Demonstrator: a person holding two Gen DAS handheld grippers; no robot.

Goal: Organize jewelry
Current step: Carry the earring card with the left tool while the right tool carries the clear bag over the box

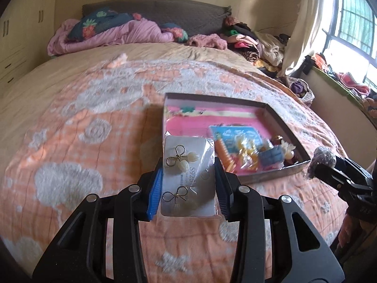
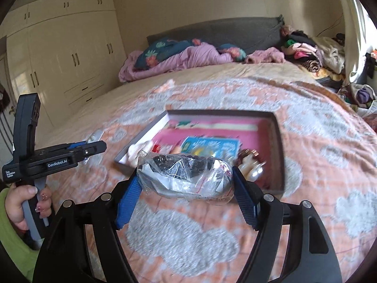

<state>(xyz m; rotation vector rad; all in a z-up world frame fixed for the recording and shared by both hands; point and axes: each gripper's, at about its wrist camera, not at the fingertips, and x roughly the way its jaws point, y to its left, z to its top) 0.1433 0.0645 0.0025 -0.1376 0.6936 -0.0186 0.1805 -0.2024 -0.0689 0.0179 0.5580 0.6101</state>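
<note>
My left gripper [image 1: 188, 176] is shut on a clear packet with a white earring card [image 1: 188, 176] bearing gold bow earrings with pearl drops, held above the blanket just left of the box. My right gripper [image 2: 186, 184] is shut on a crumpled clear bag of dark beads [image 2: 186, 176], held at the box's near edge. The open shallow box [image 1: 271, 108] has a pink lining and holds a blue packet [image 1: 238, 136] and several small trinkets. The box also shows in the right wrist view [image 2: 278, 141]. The right gripper with its bag shows in the left view [image 1: 321, 162]; the left gripper shows in the right view [image 2: 94, 148].
The box lies on an orange and grey patterned blanket [image 1: 82, 153] covering a bed. Pink bedding and pillows [image 1: 113, 35] lie at the head. A heap of clothes [image 1: 249, 44] sits at the far right. Wardrobes [image 2: 66, 54] stand left; a window [image 1: 348, 23] is right.
</note>
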